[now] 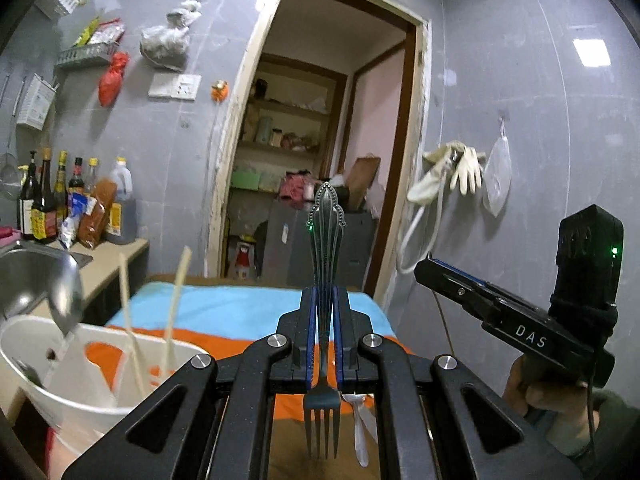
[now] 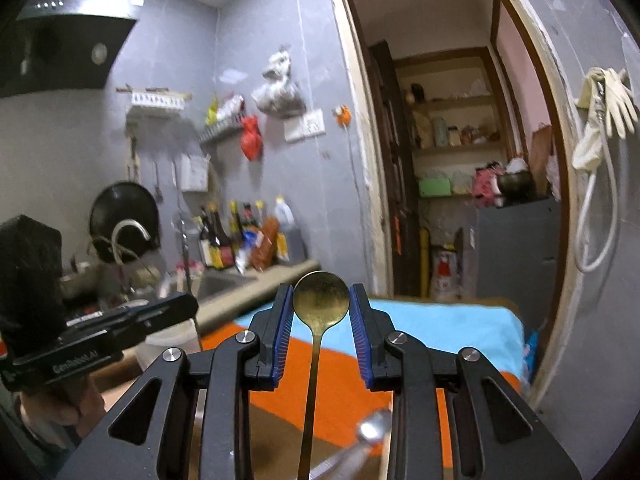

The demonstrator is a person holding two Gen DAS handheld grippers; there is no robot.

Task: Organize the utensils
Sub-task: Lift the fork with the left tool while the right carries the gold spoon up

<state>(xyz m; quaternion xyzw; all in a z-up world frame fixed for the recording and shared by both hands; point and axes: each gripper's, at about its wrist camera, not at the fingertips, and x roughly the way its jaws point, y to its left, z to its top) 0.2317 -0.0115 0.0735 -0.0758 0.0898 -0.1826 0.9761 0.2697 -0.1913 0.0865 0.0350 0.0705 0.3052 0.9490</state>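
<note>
My left gripper is shut on a dark ornate fork, held upright with its handle up and tines down. A white utensil holder stands at the lower left with two chopsticks and a steel spoon in it. My right gripper has its blue pads spread around the bowl of a brass spoon; the bowl touches both pads, and the handle runs down out of view. The right gripper also shows in the left wrist view, and the left gripper in the right wrist view.
A table with an orange and blue cloth lies below. A silver utensil lies under the left gripper, another under the right. Sink and sauce bottles sit at left. An open doorway is ahead.
</note>
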